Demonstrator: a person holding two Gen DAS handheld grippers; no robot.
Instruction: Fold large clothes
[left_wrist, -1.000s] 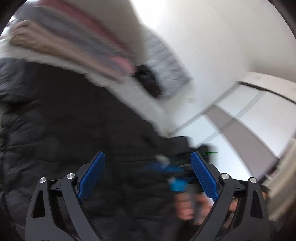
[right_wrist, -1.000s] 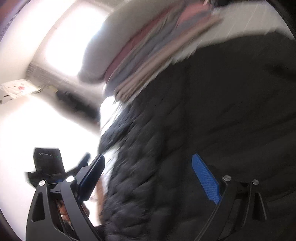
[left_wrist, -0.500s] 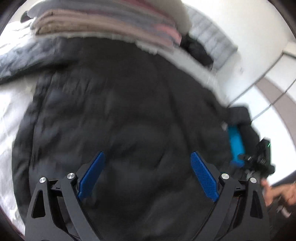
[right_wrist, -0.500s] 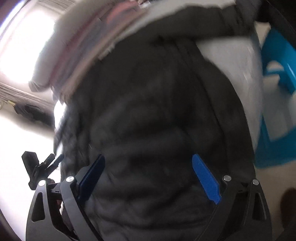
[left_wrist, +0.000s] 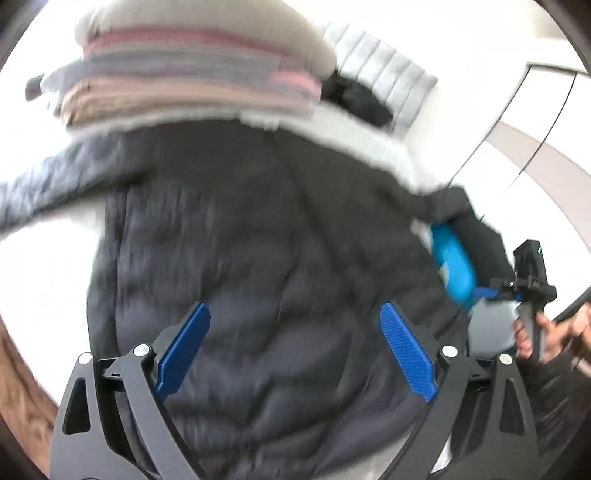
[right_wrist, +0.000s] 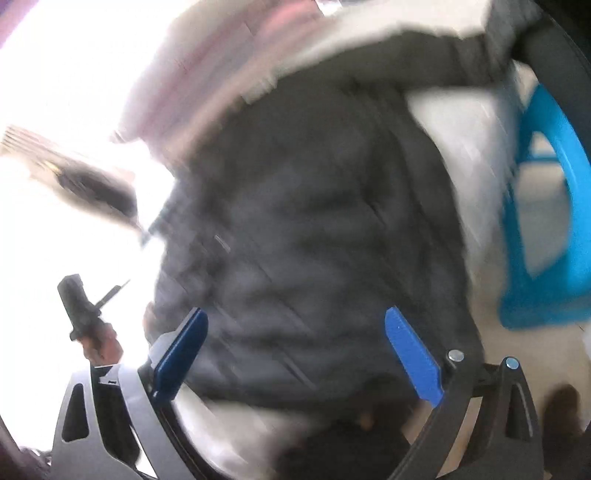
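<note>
The right hand-held gripper (right_wrist: 295, 354) is wide open above a dark puffy coat (right_wrist: 303, 229). A blue stool (right_wrist: 546, 229) stands beside it.

- Your left wrist view looks forward and down between its blue-padded fingers onto the black quilted puffer jacket (left_wrist: 258, 258), from above and fairly close.
- Your right wrist view faces the same jacket (right_wrist: 314, 221) from its right side, tilted and blurred.
- Both views share the jacket, the stack of folded pink and beige clothes (left_wrist: 192, 74) (right_wrist: 207, 81) beyond it, and the bright blue plastic stool (left_wrist: 454, 266) (right_wrist: 546, 221).
</note>
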